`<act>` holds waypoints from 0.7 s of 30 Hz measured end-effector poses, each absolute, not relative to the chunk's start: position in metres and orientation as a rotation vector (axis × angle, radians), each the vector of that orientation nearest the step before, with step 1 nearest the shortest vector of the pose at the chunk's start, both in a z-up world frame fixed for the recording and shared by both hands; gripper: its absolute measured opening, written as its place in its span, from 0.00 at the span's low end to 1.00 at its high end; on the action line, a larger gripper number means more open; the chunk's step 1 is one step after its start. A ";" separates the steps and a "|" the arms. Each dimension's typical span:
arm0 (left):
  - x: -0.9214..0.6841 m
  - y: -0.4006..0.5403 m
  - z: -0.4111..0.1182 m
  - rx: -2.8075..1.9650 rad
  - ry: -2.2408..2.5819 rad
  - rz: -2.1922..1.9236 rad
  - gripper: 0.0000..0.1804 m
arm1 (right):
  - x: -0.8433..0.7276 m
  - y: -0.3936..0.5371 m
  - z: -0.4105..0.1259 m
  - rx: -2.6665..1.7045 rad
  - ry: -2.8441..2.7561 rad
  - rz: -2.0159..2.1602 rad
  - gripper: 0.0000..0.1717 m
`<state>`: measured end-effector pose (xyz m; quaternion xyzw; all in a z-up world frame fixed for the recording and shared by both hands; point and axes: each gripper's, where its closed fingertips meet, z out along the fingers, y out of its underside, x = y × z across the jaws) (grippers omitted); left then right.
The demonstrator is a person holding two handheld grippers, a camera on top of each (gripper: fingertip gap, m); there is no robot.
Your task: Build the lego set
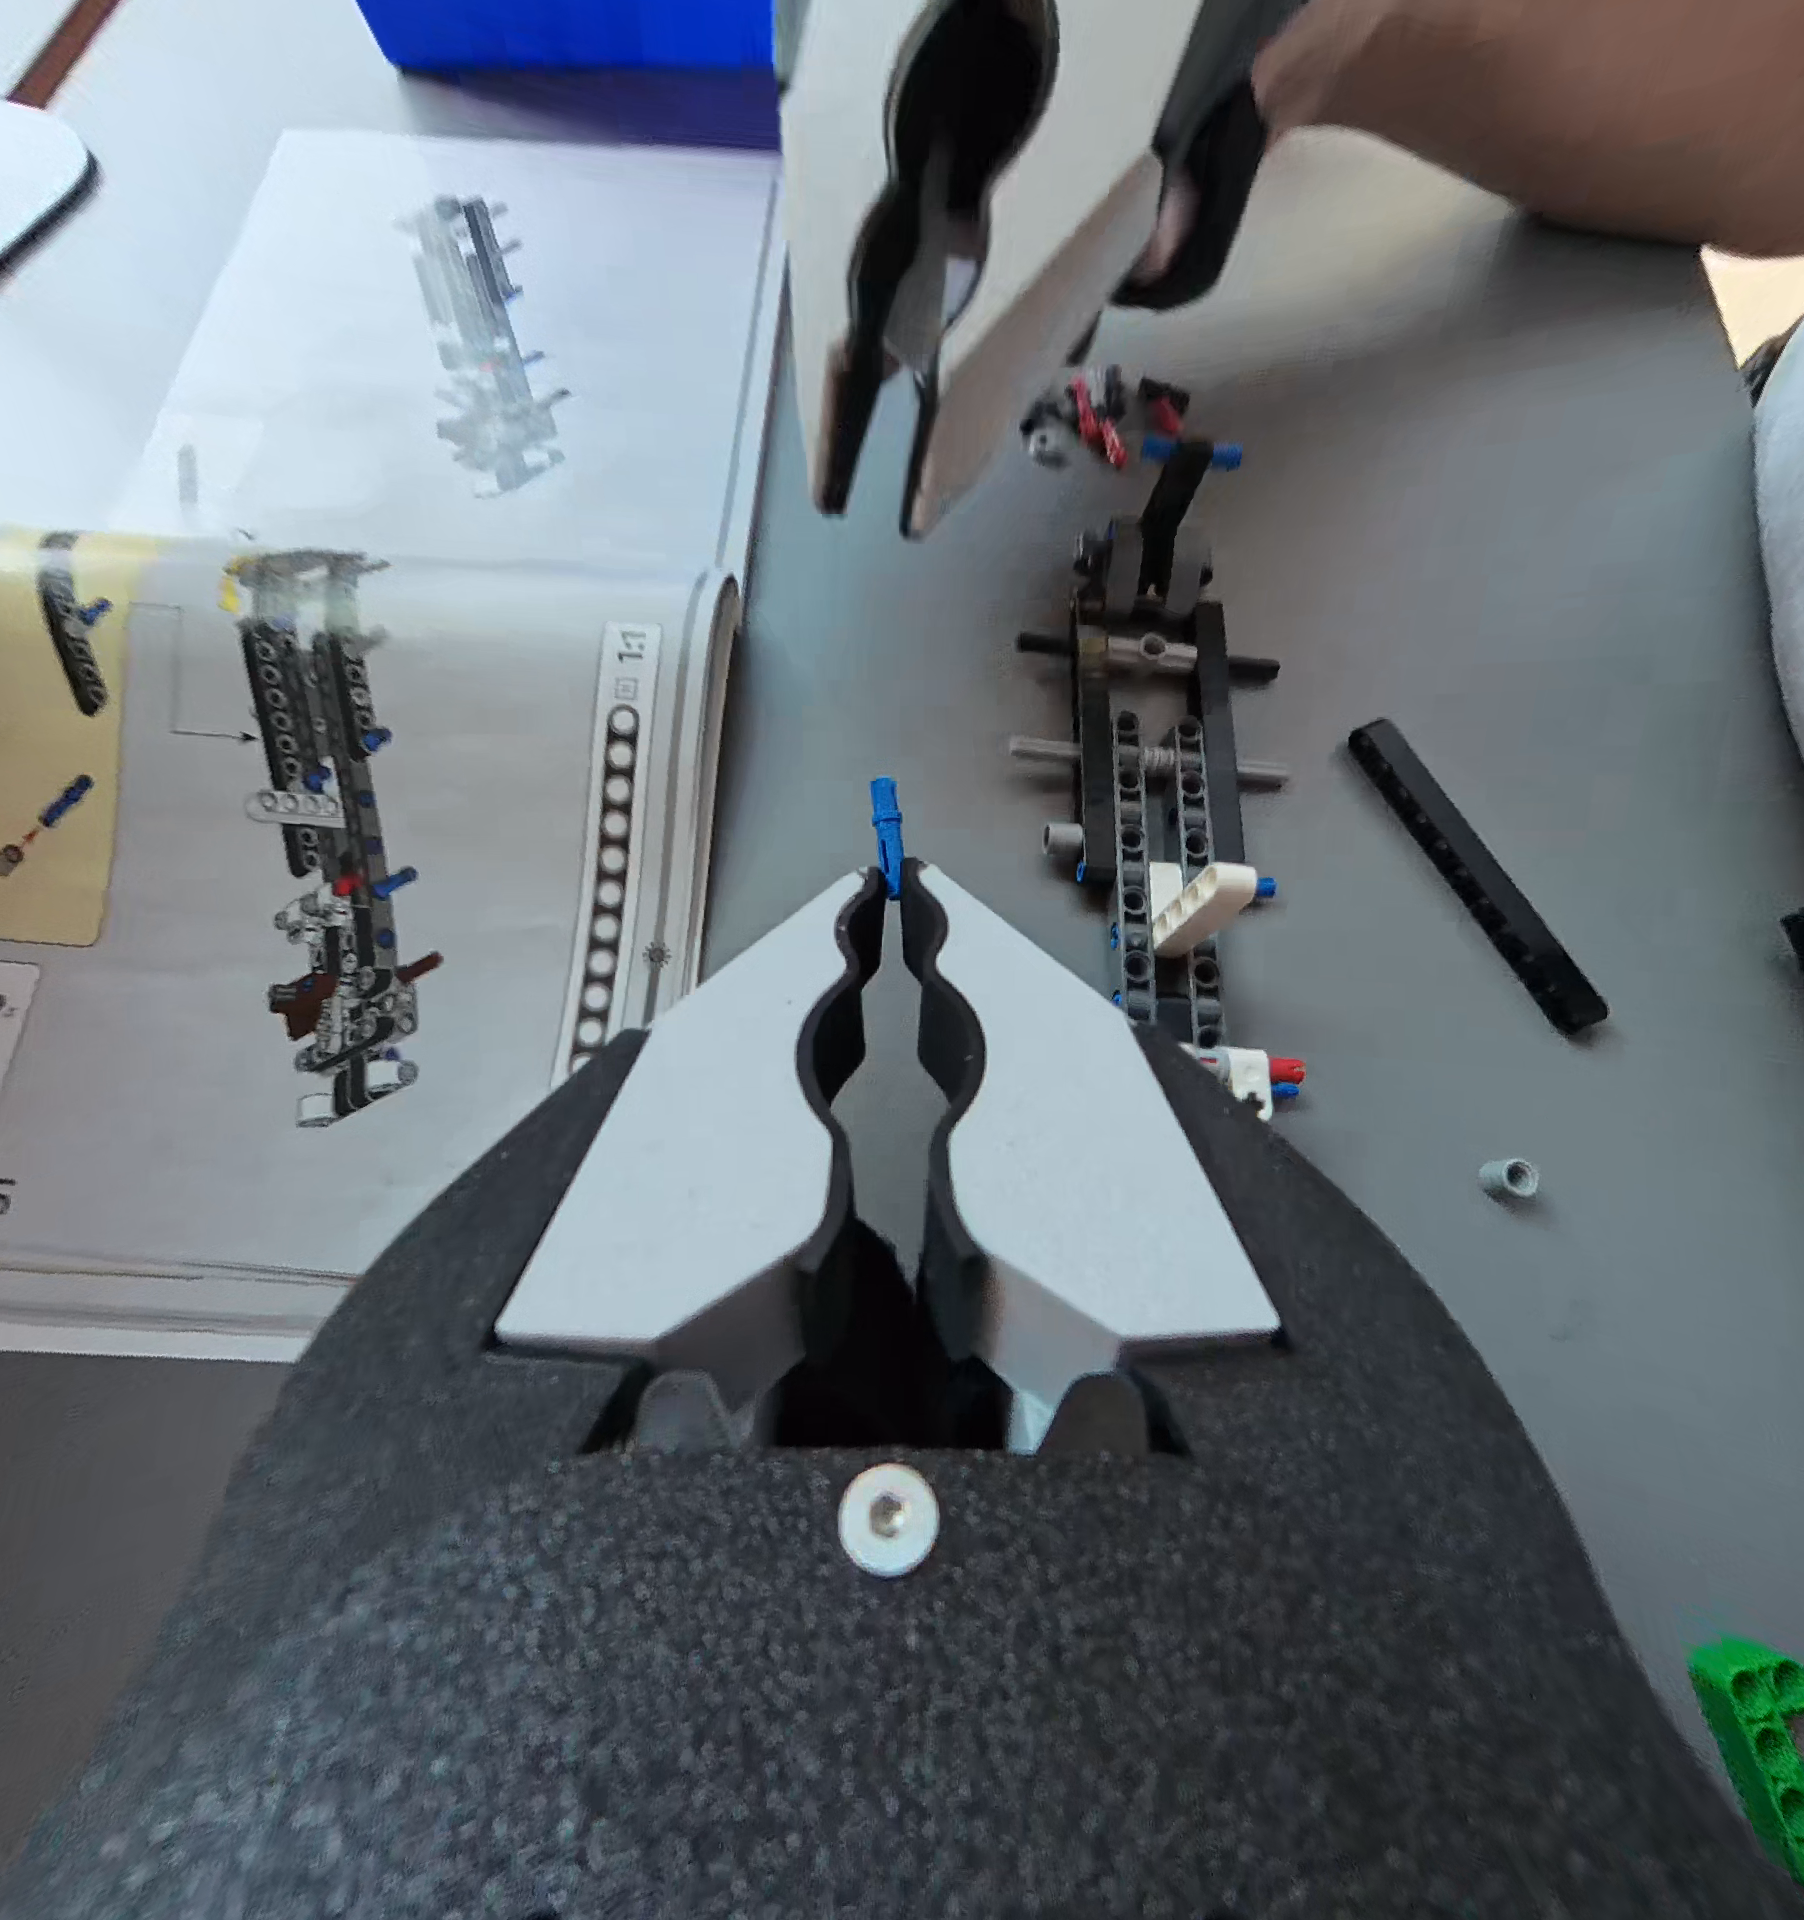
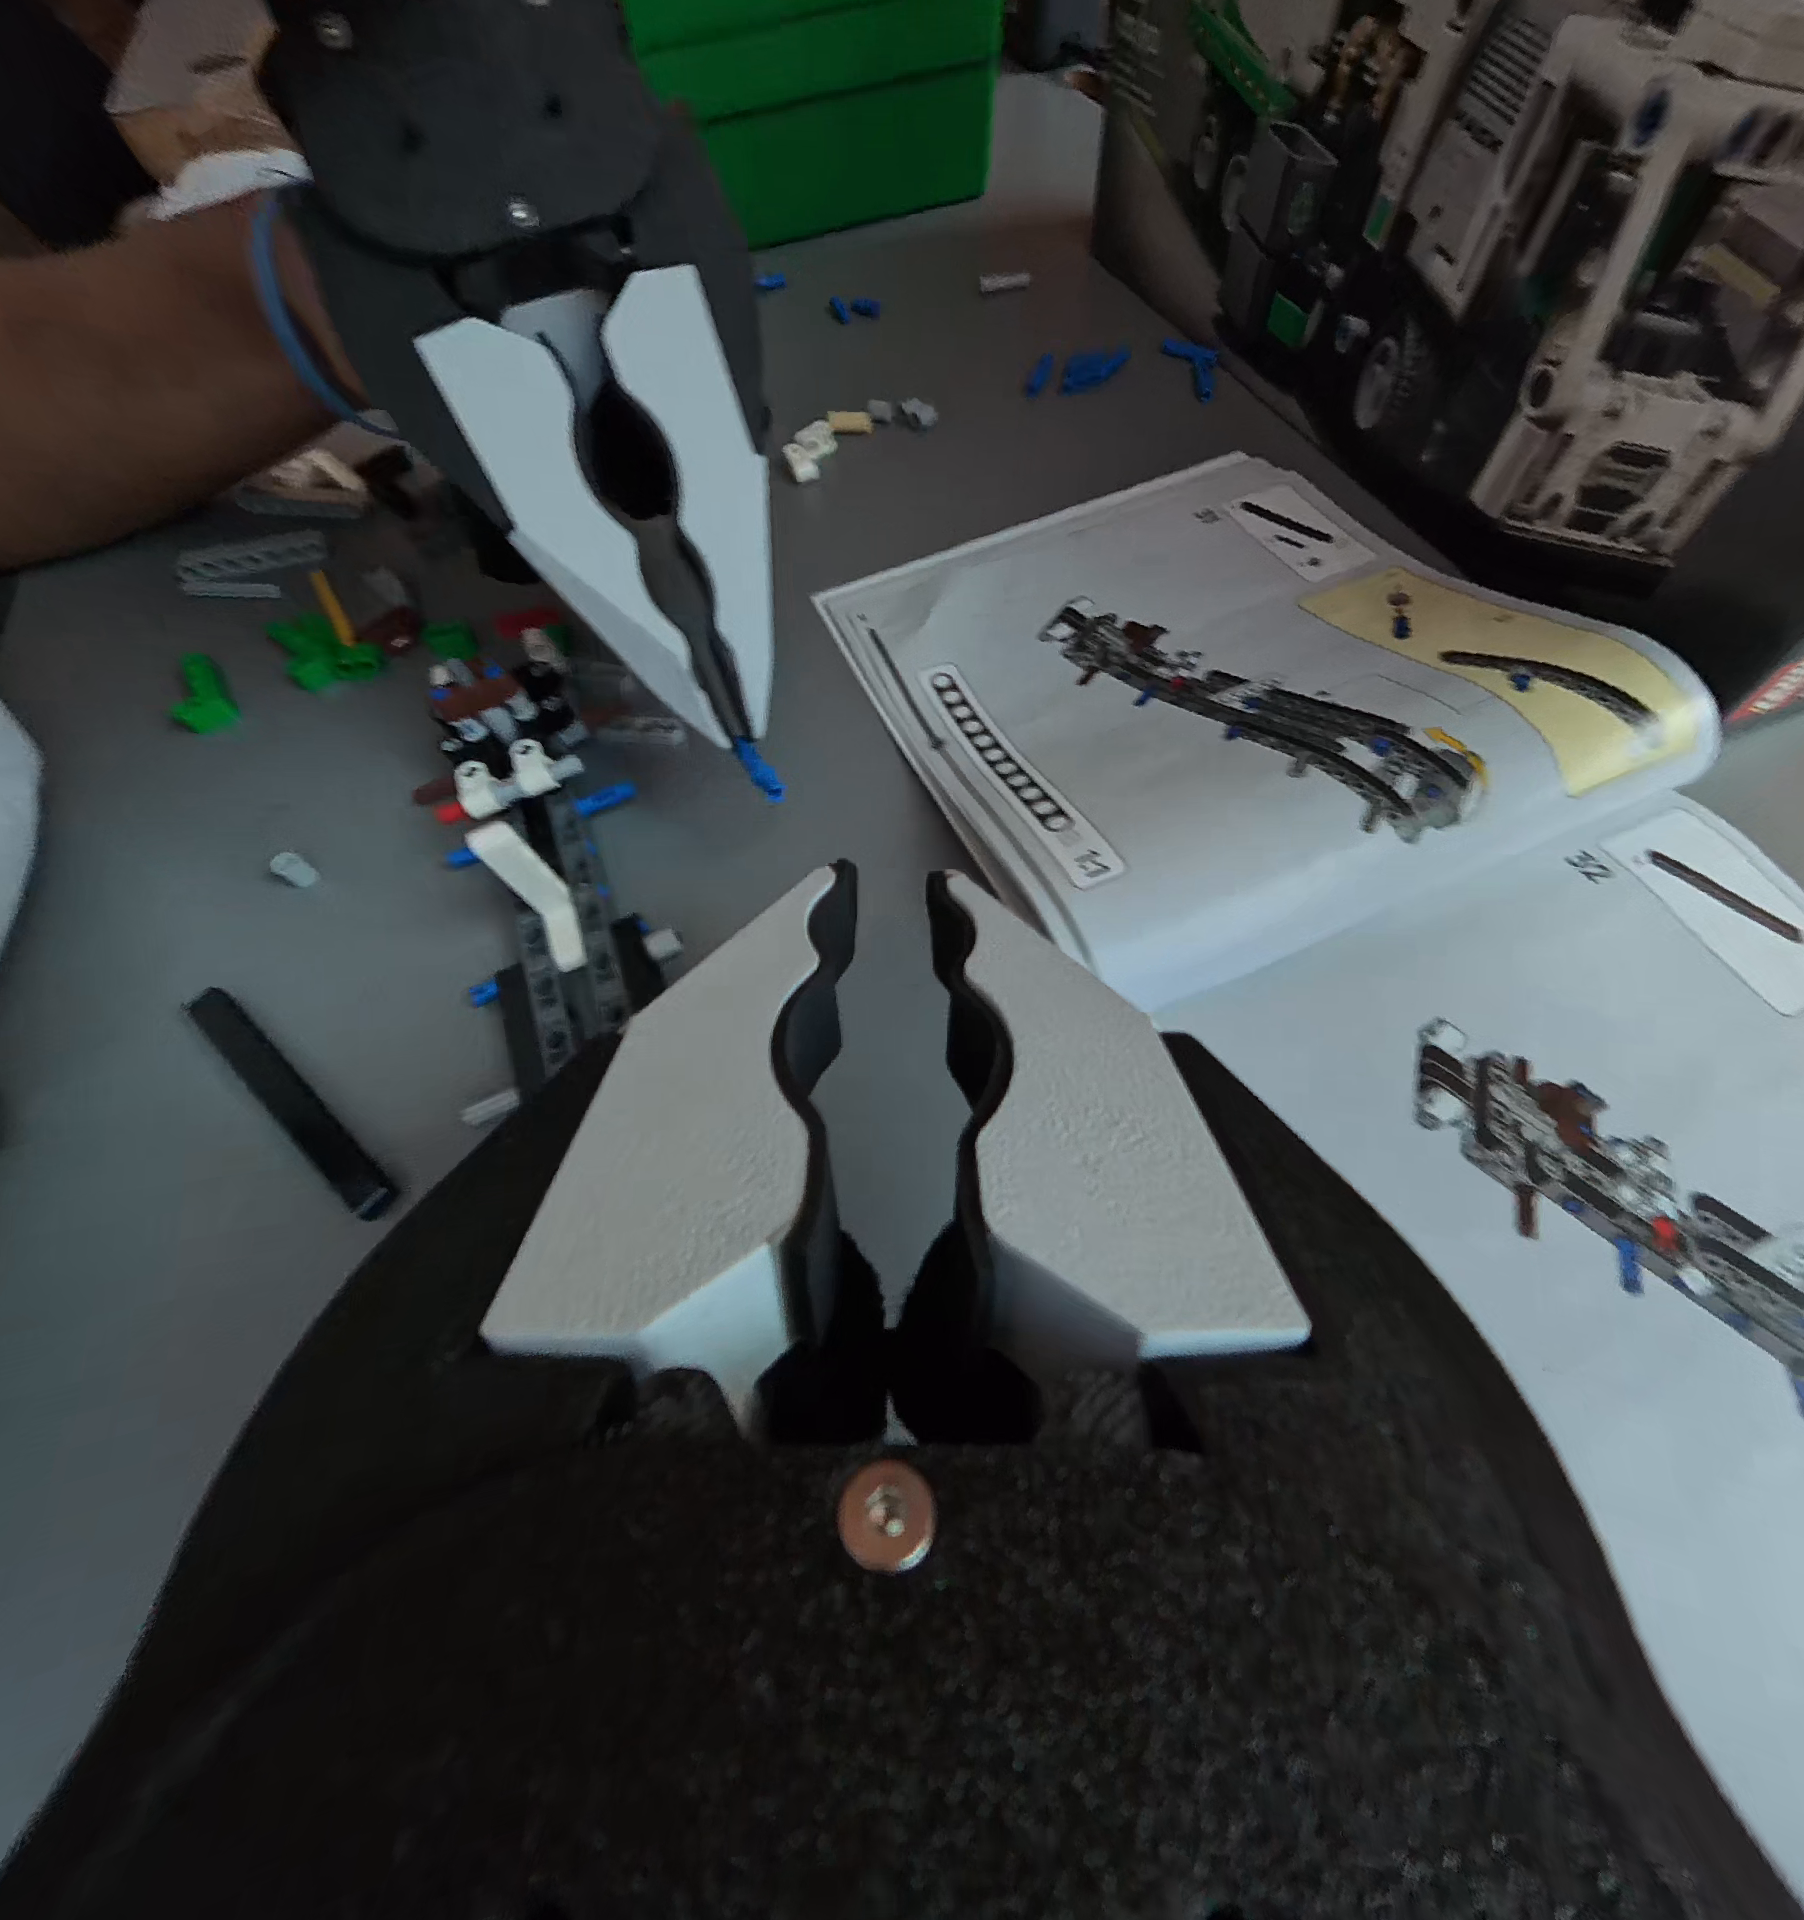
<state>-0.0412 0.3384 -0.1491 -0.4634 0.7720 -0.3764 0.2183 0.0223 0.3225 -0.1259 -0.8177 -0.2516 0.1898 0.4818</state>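
left tool: grips 1 blue pin | right tool: narrow gap, bare

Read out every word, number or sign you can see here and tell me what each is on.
I can't repeat the writing itself, only say where it stands.
Open instruction booklet: small printed numbers at the page corners and beside the building steps.
Length-gauge strip on the booklet page: a short mark at its end.
Dark box behind the booklet: a red label, blurred.
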 end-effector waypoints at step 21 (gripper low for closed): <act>-0.039 0.315 -0.056 -0.984 1.768 -1.251 0.00 | -0.041 0.322 -0.051 -1.660 -0.408 1.009 0.06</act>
